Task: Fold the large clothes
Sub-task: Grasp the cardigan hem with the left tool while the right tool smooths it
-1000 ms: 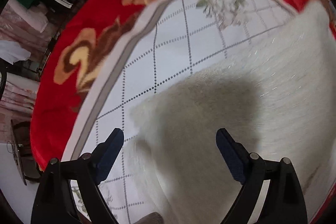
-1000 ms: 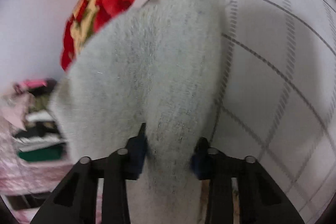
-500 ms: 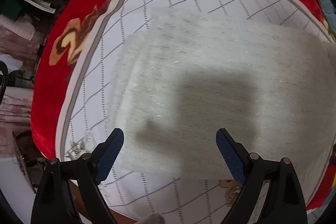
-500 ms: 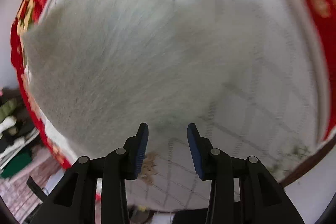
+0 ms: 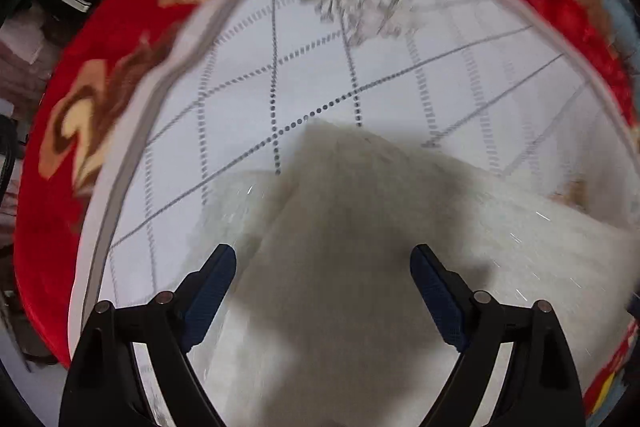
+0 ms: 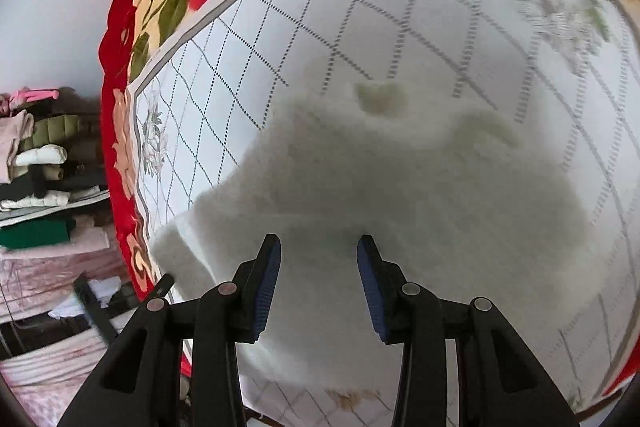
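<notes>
Right wrist view: the right gripper, which pinched the fuzzy white garment a second ago, now stands part-open and empty above it. The left gripper, wide, is narrowing over the garment folded on the quilted bedspread; one fold looks finished.

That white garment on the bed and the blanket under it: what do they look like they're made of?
White garment: soft, fuzzy fabric, likely fleece or a brushed knit; its edges look hairy, and small glinting fibres may be woven in. Blanket: plush, short-pile fabric with a printed grid and red floral border; blur hides the weave.
</notes>
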A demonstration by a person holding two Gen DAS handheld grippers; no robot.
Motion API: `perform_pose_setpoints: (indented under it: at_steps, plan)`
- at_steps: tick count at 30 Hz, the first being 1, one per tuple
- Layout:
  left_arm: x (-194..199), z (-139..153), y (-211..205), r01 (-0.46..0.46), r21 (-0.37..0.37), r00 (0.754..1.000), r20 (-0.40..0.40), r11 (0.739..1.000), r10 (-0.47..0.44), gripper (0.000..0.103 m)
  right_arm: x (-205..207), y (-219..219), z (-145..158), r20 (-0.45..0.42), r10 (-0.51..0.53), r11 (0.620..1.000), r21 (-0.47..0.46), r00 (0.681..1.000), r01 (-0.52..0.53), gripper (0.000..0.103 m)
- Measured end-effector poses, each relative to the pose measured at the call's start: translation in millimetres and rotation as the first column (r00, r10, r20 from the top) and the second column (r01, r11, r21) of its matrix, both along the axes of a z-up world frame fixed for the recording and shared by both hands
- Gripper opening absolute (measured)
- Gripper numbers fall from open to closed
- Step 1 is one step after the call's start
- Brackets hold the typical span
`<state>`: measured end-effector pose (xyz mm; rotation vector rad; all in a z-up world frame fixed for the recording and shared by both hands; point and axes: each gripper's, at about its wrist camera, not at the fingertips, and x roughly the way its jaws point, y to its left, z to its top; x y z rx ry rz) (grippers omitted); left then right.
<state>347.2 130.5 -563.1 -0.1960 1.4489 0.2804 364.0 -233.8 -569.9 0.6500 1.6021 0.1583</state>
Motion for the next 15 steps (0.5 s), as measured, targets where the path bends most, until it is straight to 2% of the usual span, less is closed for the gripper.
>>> perform_pose_setpoints:
  at_steps: [1, 2, 3, 6, 10, 12, 14, 15]
  plan:
    - [5, -4, -1, 0.021, -0.018, 1.000, 0.004, 1.000, -0.021, 0.061, 6, 5, -5, -0.015, -0.002, 1.000, -0.005, 1.000, 0.002, 0.042]
    - [8, -4, -2, 0.032, -0.020, 0.999, 0.015, 0.999, -0.032, 0.044, 4, 1, -5, -0.021, -0.006, 1.000, -0.008, 1.000, 0.005, 0.042]
    - [9, 3, -7, 0.061, -0.025, 0.997, 0.046, 0.998, -0.059, 0.007, 6, 6, -9, -0.024, -0.011, 1.000, -0.006, 1.000, 0.011, 0.042]
    - [-2, 31, -17, 0.094, 0.030, 0.987, 0.130, 0.995, -0.097, 0.003, 5, 7, -13, -0.026, -0.012, 1.000, -0.003, 1.000, 0.011, 0.042]
    - [-36, 83, -2, 0.003, 0.015, 0.967, 0.254, 1.000, -0.006, 0.003, 2, 2, -9, -0.017, -0.004, 1.000, -0.023, 1.000, 0.004, 0.042]
    - [-51, 93, 14, -0.064, -0.014, 0.962, 0.265, 0.998, 0.065, 0.003, 0, -1, -9, -0.022, -0.006, 1.000, -0.022, 1.000, 0.006, 0.042]
    - [-57, 82, 21, -0.092, -0.009, 0.968, 0.235, 0.996, 0.091, 0.003, -1, -1, -10, -0.027, -0.008, 1.000, -0.024, 1.000, 0.008, 0.042]
    - [-59, 67, 26, -0.112, -0.018, 0.974, 0.195, 0.994, 0.113, 0.003, 0, 0, -10, -0.026, -0.001, 1.000, -0.027, 1.000, 0.001, 0.042]
